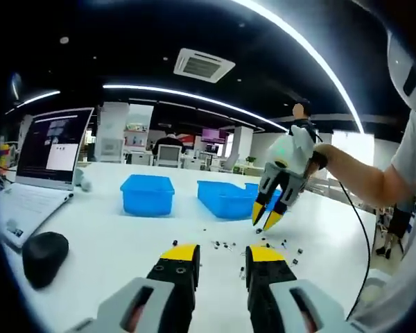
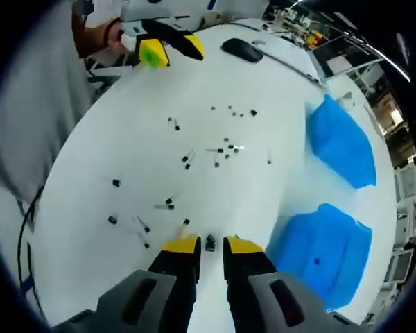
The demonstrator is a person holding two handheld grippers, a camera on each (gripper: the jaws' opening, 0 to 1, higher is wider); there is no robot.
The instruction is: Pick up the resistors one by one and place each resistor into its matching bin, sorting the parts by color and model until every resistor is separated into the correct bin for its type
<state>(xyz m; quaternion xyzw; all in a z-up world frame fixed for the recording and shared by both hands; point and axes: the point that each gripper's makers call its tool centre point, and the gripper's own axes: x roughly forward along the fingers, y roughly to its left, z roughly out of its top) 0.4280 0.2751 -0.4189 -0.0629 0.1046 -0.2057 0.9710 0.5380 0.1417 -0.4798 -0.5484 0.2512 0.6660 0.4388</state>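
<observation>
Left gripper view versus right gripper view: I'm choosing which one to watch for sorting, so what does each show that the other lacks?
Left gripper view alone: an open laptop and the office beyond the table.

Right gripper view alone: a small dark part between the right gripper tips, seen from above.

Both: two blue bins, scattered resistors, a black mouse and the white table.

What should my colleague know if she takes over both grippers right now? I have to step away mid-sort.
Right gripper: fingers open, straddling one small resistor on the white table, not yet closed on it.
Left gripper: open, empty, hovering low over the table.
Most resistors lie scattered loose on the table.
Two blue bins: near bin has one dark part in it; far bin contents cannot be made out.
Left to do: close on this resistor, bin it, then sort the rest.
</observation>
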